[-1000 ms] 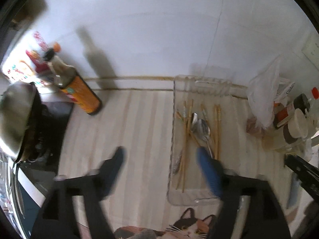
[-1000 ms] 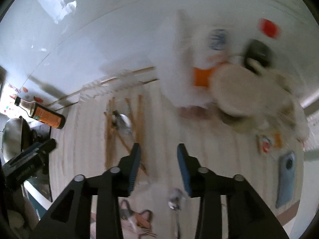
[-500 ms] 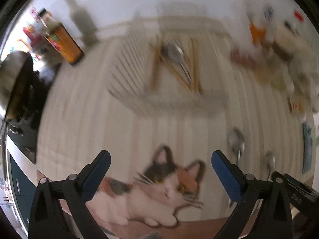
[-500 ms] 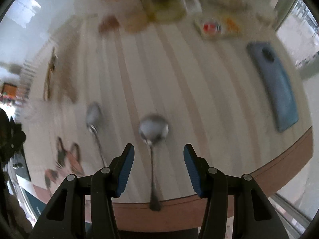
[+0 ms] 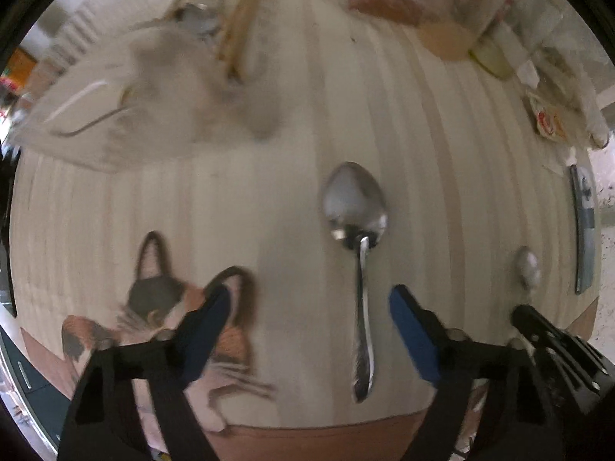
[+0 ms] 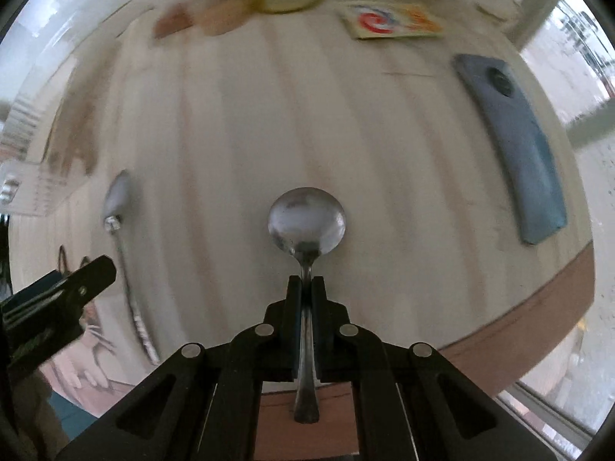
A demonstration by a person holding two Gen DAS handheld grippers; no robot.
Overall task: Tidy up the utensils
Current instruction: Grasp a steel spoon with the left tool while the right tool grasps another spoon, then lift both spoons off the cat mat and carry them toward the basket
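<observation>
The right gripper (image 6: 306, 282) clenched a round spoon's (image 6: 306, 221) handle; the left gripper (image 5: 309, 307), jaws spread, flanked an oval spoon (image 5: 355, 207).

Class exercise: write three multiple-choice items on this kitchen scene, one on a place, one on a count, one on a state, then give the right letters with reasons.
1. Where does the blue phone lie relative to the round-bowled steel spoon?
A. right of it
B. left of it
C. under it

2. How many loose spoons show on the striped table, outside the tray?
A. one
B. two
C. four

3. What is the right tool doing?
A. standing open
B. clamping the spoon handle
C. holding a chopstick

Key: 1 A, the phone sits toward the right edge. 2 B, the clamped spoon and the oval steel spoon. 3 B, its pads close on the handle.
</observation>
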